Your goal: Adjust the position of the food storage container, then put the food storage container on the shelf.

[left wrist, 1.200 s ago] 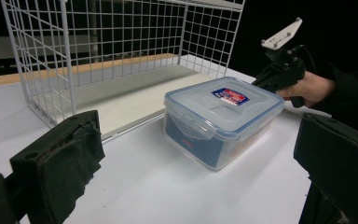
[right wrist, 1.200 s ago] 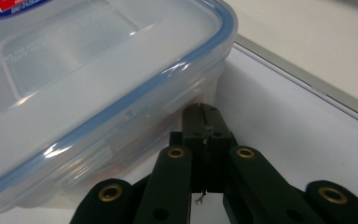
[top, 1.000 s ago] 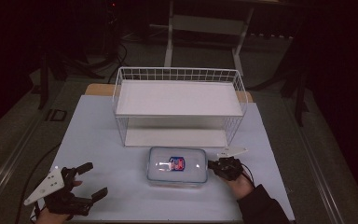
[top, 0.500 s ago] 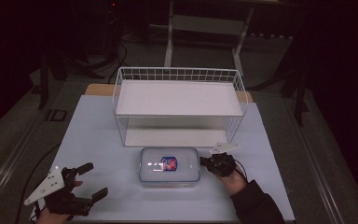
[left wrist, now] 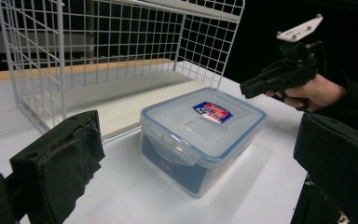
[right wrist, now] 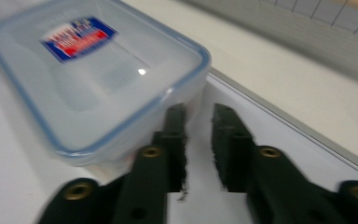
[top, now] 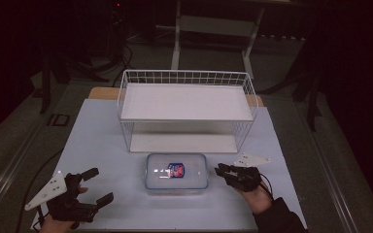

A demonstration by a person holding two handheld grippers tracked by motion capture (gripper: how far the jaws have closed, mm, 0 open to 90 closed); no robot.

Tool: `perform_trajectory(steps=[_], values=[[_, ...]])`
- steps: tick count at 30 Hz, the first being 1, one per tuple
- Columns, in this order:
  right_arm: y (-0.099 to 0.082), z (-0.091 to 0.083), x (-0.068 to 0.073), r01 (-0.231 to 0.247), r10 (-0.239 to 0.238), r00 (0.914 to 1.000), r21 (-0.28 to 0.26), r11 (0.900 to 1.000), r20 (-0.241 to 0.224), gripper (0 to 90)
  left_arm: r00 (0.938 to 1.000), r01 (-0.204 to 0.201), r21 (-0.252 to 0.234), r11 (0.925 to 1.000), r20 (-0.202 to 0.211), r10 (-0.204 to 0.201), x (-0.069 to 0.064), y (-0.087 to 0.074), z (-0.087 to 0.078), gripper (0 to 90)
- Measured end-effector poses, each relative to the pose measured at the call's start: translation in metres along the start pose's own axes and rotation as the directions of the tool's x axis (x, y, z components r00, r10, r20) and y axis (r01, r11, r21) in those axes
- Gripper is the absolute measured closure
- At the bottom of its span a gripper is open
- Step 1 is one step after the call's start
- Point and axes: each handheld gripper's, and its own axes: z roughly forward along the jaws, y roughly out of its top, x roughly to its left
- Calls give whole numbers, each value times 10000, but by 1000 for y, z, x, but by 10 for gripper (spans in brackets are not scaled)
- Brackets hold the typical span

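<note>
The clear plastic food box with a blue-rimmed snap lid sits flat on the white surface, directly in front of the open lower bay of the white wire shelf rack. It is not yet inside the rack, so the work looks to be at an early stage: the box has been nudged close to the rack's mouth, and pushing or lifting it in seems to be what remains.

The right hand-held gripper hovers just beside the box's right end, lifted off it. Its jaws have just been opening and now stand a small gap apart, with nothing between them; in the right gripper view the box's corner lies just ahead and to the left of the fingertips, not touching. The left hand-held gripper rests well apart from the box on its far side, jaws spread wide and empty, with the box ahead of them in the left gripper view.

The box's lid is clipped shut and carries a red and blue label; something dark blue shows through the wall, though what it is cannot be made out. Both tiers of the rack hold nothing.
</note>
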Motion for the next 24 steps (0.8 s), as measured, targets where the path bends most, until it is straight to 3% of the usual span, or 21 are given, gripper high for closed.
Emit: perform_trajectory(steps=[2, 3, 4, 5, 6, 8, 14, 15, 16, 19, 20, 21, 24], values=[[1, -5, 4, 50, -52, 9999, -140, 9999, -121, 604, 10000, 30, 116, 9999, 6, -30, -1, 1, 3, 6], [1, -5, 4, 50, -52, 9999, -140, 9999, -121, 604, 10000, 30, 116, 9999, 6, -30, -1, 1, 3, 6], [3, -9, 7, 136, -140, 9998, -236, 9996, -158, 547, 10000, -9, 241, 9997, 8, 8, -2, 3, 6, 6], [7, -15, 14, 204, -225, 9989, -521, 9984, -401, 380, 10000, -3, 273, 9996, -10, 4, -3, 5, 7, 6], [7, -15, 14, 204, -225, 9989, -521, 9984, -401, 380, 9999, 90, 185, 9998, 69, -92, -4, 7, 9, 6], [15, -20, 20, 442, -493, 9962, -698, 9966, -722, 256, 9997, 218, 239, 9995, 127, -221, -5, 13, 13, 6], [25, -21, 28, 723, -807, 9919, -860, 9937, -978, 174, 9979, 534, 489, 9974, 331, -550, -6, 24, 29, 7], [26, -21, 30, 732, -817, 9920, -893, 9933, -964, 160, 9965, 705, 755, 9947, 399, -737, -7, 29, 37, 7], [31, -19, 32, 927, -1017, 9900, -925, 9914, -977, 138, 9964, 714, 857, 9938, 390, -750, -7, 31, 41, 7], [35, -18, 33, 909, -994, 9917, -1018, 9906, -812, 143, 9981, 482, 1274, 9907, 307, -525, -14, 41, 51, 19], [38, -17, 32, 698, -771, 9950, -1095, 9915, -639, 180, 9953, 695, 1387, 9879, 576, -781, -16, 47, 57, 20], [38, -17, 32, 698, -771, 9950, -1095, 9915, -639, 180, 9953, 695, 1387, 9879, 576, -781, -16, 47, 57, 20], [42, -13, 27, 70, -125, 9961, -639, 9979, -868, 188, 9848, 1517, 1454, 9777, 626, -1622, -11, 51, 68, 22]])
